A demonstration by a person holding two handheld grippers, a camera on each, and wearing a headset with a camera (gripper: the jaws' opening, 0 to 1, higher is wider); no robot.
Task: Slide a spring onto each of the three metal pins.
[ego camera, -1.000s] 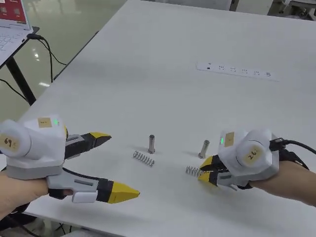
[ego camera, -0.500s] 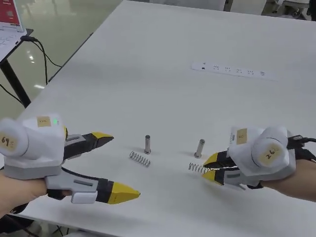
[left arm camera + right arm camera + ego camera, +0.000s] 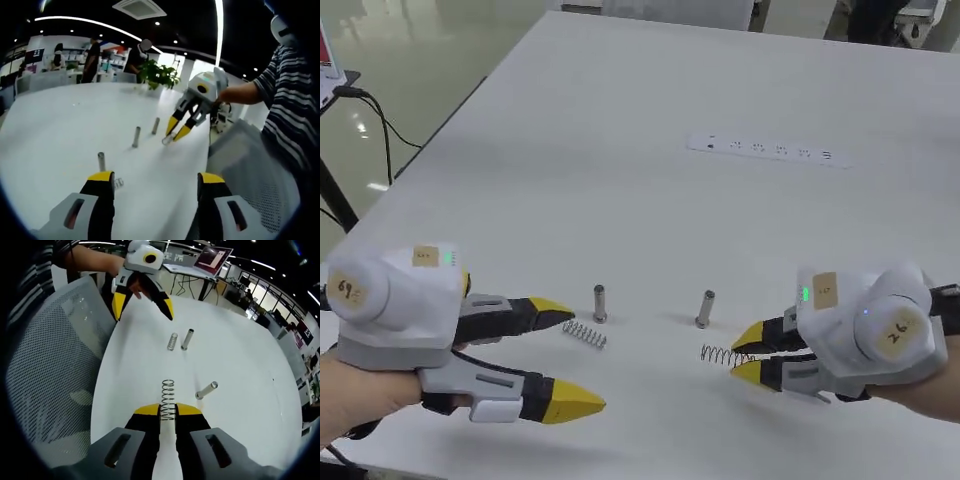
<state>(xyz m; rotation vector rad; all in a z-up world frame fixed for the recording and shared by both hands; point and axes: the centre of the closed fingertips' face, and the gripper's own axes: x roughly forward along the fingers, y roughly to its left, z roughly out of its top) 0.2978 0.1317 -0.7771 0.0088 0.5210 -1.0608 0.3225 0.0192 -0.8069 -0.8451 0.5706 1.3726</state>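
Note:
My right gripper [image 3: 738,358] [image 3: 168,412] is shut on one end of a spring [image 3: 716,353] [image 3: 168,392], which sticks out ahead of the jaws just above the table. An upright metal pin [image 3: 705,308] [image 3: 206,390] stands a little beyond it. A second pin [image 3: 599,303] [image 3: 187,339] stands to the left, with a loose spring [image 3: 584,334] [image 3: 172,341] lying beside it. My left gripper [image 3: 582,360] [image 3: 156,177] is open, its upper jaw tip close to that pin. In the left gripper view three pins stand in a row [image 3: 101,161] [image 3: 136,136] [image 3: 156,125].
A white power strip [image 3: 765,150] lies far back on the white table [image 3: 650,220]. The table's near edge runs just below both grippers. A mesh chair back [image 3: 55,355] and a person's striped sleeve [image 3: 290,115] are beside the table.
The right gripper has drawn back to the right, away from the nearer pin, with the spring in its jaws. The left gripper has moved closer to the left pin. The head camera shifted.

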